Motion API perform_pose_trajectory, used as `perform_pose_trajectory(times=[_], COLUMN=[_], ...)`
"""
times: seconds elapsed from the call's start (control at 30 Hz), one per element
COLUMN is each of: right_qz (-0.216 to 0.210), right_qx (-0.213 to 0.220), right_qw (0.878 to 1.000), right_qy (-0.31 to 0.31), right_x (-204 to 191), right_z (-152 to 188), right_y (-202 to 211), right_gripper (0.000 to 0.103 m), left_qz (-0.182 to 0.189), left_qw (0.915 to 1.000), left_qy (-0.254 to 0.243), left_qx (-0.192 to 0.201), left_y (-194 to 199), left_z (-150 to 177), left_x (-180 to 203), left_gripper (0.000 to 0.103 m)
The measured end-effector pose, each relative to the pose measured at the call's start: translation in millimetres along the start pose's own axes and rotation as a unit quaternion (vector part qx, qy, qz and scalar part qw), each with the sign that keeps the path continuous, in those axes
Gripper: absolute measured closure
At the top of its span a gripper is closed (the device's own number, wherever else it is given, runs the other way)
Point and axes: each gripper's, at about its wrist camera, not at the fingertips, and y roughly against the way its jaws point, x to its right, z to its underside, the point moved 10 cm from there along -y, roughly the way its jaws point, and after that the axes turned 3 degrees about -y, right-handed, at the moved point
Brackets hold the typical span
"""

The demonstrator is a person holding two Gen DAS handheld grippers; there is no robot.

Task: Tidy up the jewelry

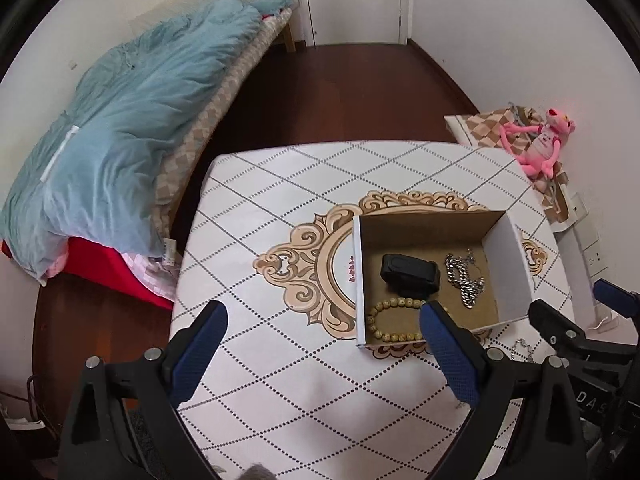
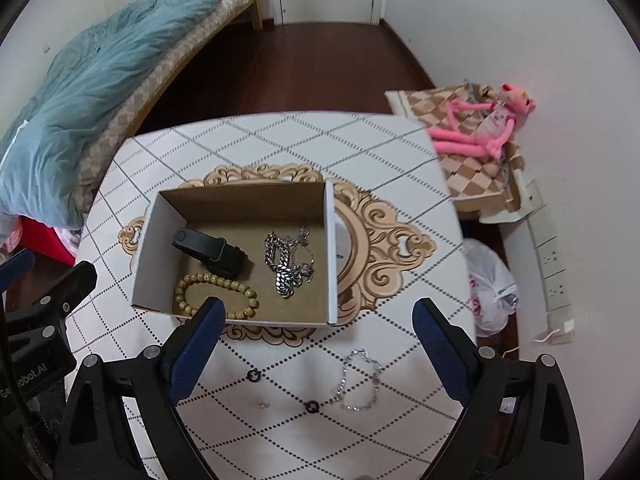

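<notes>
On the patterned table (image 2: 240,148), silver bracelet (image 2: 359,380) between wide-open, empty right tool (image 2: 316,320) fingers.

on the table (image 2: 200,152) stands an open box (image 2: 152,232) holding a band (image 2: 208,250) at its left, a bead bracelet (image 2: 240,286) in front of it and a chain heap (image 2: 286,260) at the right, while a thin chain (image 2: 358,380) and two rings (image 2: 254,376) lie on the table before the box.
</notes>
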Motion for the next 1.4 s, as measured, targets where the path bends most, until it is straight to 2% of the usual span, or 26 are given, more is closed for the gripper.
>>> perform_pose_trajectory(times=[0.3,0.53,0.8,0.93,1.2,1.27,1.4], right_qz=[-0.001,-0.012,-0.024,-0.021,-0.012,-0.016,-0.024], right_qx=[0.045,0.062,0.072,0.051,-0.022,-0.038,-0.059], right_qw=[0.999,0.998,0.997,0.998,0.993,0.99,0.987], right_qy=[0.0,0.01,0.0,-0.023,-0.113,-0.132,-0.148], right_x=[2.8,-6.8,-8.2,7.7,70.5,82.1,95.0], right_z=[10.1,21.2,27.3,41.4,97.7,112.1,130.4], right_y=[56.7,90.2,103.5,85.6,7.6,-12.3,-44.5], right_gripper=[0.007,0.007,0.007,0.007,0.008,0.015,0.024], left_qz=[0.003,0.008,-0.005,-0.02,-0.038,-0.037,-0.035], left_qw=[0.9995,0.9989,0.9989,0.9991,0.9991,0.9989,0.9975], left_qy=[0.009,0.004,0.016,0.014,0.001,-0.002,-0.01], left_qx=[0.03,0.046,0.044,0.035,-0.016,-0.03,-0.061], left_y=[45.9,76.2,80.7,64.8,4.2,-10.3,-36.9], left_z=[8.8,18.6,27.9,40.4,79.3,87.2,103.6], left_x=[-4.8,-4.6,-15.2,-14.6,0.5,5.4,17.5], left_gripper=[0.005,0.005,0.005,0.005,0.005,0.005,0.005])
